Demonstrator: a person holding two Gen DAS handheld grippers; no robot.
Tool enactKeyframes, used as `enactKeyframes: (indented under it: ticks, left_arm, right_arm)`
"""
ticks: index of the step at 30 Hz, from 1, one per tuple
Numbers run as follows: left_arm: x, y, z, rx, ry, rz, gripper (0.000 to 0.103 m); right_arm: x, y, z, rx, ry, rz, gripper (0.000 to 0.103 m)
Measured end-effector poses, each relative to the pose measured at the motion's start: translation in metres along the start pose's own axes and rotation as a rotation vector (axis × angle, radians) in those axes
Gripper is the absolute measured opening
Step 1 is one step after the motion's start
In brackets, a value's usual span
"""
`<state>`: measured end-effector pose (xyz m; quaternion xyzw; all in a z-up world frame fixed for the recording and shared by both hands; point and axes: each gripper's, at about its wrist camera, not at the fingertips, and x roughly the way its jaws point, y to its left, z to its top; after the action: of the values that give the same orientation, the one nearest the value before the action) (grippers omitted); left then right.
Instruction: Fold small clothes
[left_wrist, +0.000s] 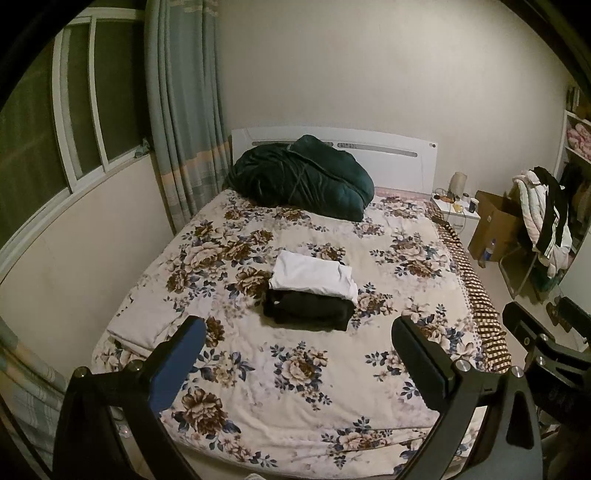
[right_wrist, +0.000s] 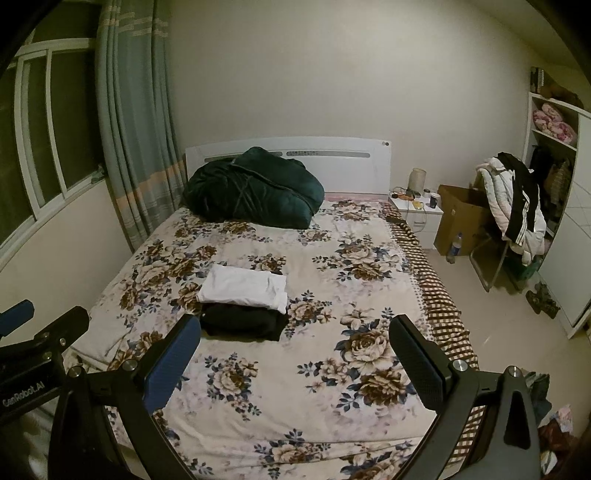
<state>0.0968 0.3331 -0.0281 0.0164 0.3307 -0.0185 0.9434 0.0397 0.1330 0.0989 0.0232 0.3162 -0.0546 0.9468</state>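
A folded white garment (left_wrist: 312, 274) lies on top of a folded black garment (left_wrist: 308, 310) in the middle of the floral bed (left_wrist: 295, 369). The same stack shows in the right wrist view, white (right_wrist: 245, 286) over black (right_wrist: 243, 322). My left gripper (left_wrist: 299, 328) is open and empty, held above the foot of the bed, short of the stack. My right gripper (right_wrist: 295, 325) is open and empty, beside the left one, also short of the stack. Another folded pale cloth (left_wrist: 142, 323) lies at the bed's left edge.
A dark green quilt (left_wrist: 299, 175) is bundled at the white headboard (left_wrist: 388, 155). A nightstand (right_wrist: 417, 214), cardboard box (right_wrist: 460, 218) and a chair with clothes (right_wrist: 513, 206) stand on the right. Curtain (left_wrist: 184, 110) and window are on the left.
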Motion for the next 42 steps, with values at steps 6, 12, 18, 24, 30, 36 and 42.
enactKeyframes:
  ticks: [6,12,18,24,30,36,42]
  left_arm:
    - [-0.005,0.0,0.0,-0.002,-0.002,0.003,0.103]
    - [-0.008,-0.002,-0.002,-0.004,-0.006,0.007,0.103]
    - [-0.011,-0.002,0.001,-0.006,-0.006,0.004,0.103]
    - [-0.014,-0.004,-0.001,-0.009,-0.005,0.006,0.103]
    - [-0.017,-0.007,-0.001,-0.011,-0.005,0.009,0.103]
    - [-0.018,-0.006,-0.001,-0.011,-0.006,0.009,0.103]
    - [-0.017,-0.005,0.0,-0.008,-0.005,0.009,0.103]
  right_arm:
    - [-0.007,0.004,0.001,0.0,-0.002,0.003,0.103]
    - [-0.008,0.006,0.0,0.0,-0.002,0.001,0.103]
    - [-0.014,0.009,-0.002,0.004,-0.001,-0.001,0.103]
    - [-0.016,0.007,-0.003,0.01,0.001,-0.006,0.103]
    - [-0.014,0.001,-0.006,0.019,0.004,-0.009,0.103]
    - [-0.016,0.001,-0.006,0.022,0.001,-0.01,0.103]
    - [-0.013,-0.002,-0.004,0.016,0.003,-0.008,0.103]
